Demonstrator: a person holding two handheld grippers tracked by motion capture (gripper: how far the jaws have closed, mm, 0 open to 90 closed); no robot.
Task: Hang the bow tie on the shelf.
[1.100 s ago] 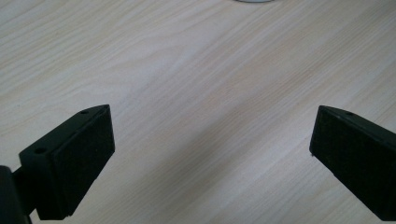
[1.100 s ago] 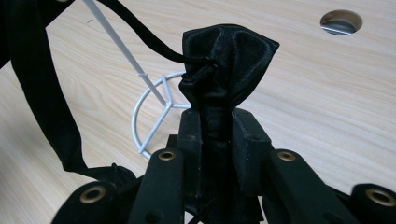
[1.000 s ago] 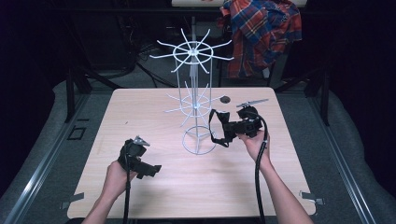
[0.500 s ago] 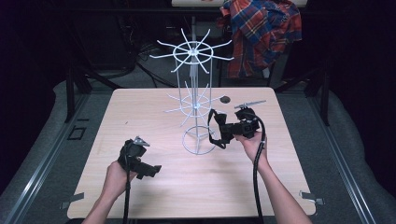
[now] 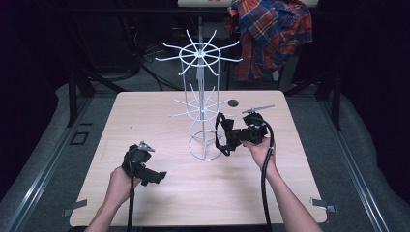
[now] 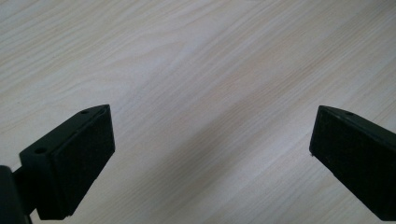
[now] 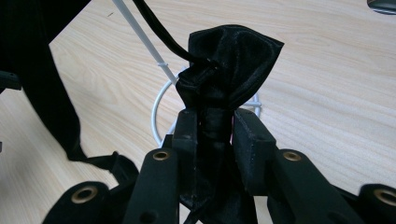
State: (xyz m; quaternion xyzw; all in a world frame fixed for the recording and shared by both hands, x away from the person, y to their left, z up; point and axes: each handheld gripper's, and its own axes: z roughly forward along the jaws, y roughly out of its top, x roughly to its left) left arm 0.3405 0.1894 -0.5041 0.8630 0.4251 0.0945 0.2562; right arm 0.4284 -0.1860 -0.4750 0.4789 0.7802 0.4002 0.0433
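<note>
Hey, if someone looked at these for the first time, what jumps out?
A tall white wire rack stands mid-table. Beside its base, the right gripper pinches a black fabric bow, while the left gripper rests open over bare wood. A plaid shirt hangs behind the table.

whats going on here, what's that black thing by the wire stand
A person at a wooden table holds a hand-held gripper in each hand. The right hand-held gripper is shut on a bunched black fabric item, possibly a bow tie with a strap, and holds it beside the base ring of a white wire rack standing mid-table. The left hand-held gripper is open, holds nothing and sits low over bare tabletop near the front left. A plaid shirt hangs beyond the table.
</note>
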